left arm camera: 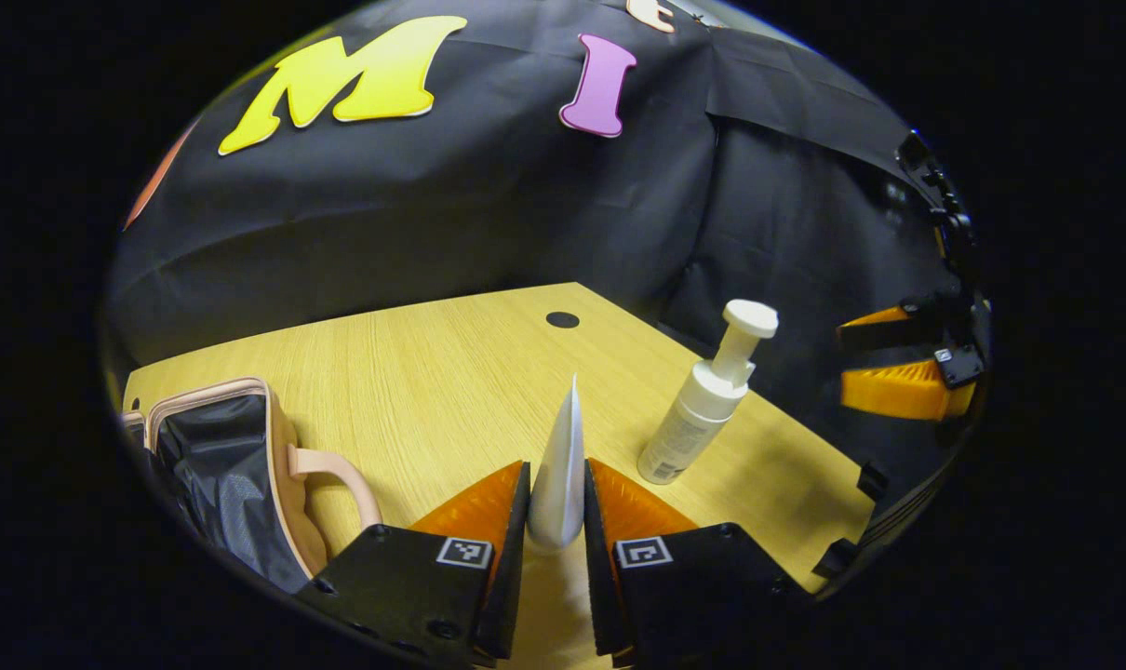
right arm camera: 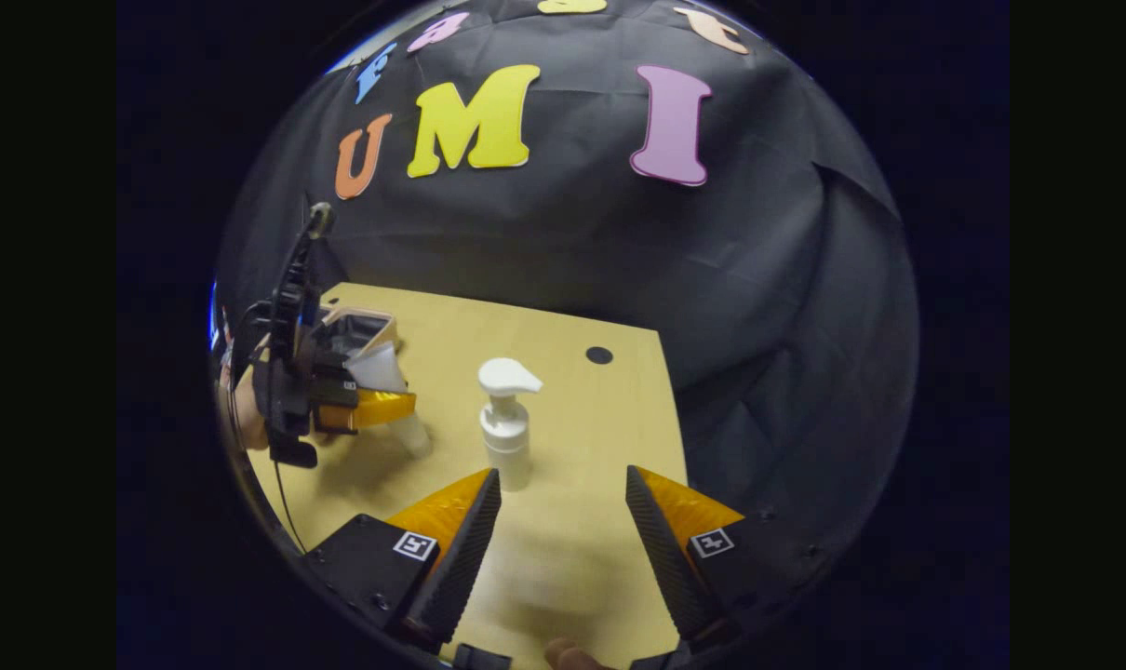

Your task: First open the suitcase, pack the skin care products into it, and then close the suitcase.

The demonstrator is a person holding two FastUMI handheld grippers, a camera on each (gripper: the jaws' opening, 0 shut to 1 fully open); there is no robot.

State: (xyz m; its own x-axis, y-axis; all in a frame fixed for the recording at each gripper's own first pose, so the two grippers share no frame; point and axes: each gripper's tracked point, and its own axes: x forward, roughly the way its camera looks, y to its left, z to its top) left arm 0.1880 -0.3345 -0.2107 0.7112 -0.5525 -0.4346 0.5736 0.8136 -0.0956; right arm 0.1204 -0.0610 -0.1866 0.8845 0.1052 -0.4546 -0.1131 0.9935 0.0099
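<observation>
Suitcase [left arm camera: 237, 465] lies open at table's [left arm camera: 451, 372] left edge, lining exposed, ready for packing. One white pump bottle [left arm camera: 703, 409] stands upright mid-table, not yet taken. One white tube [left arm camera: 560, 465], probably a cream, is pinched flat between left gripper's [left arm camera: 557, 507] fingers, presumably for carrying to the case. Right gripper [right arm camera: 563, 521] hangs spread, empty, near the bottle.

Your left gripper [left arm camera: 556, 507] is showing orange ribbed fingers [left arm camera: 475, 507] on black bodies — each wearing a square black-and-white marker. Your right gripper [right arm camera: 563, 521] is looking the same — orange wedges, black ribbed pads, small screws dotting the housings.
</observation>
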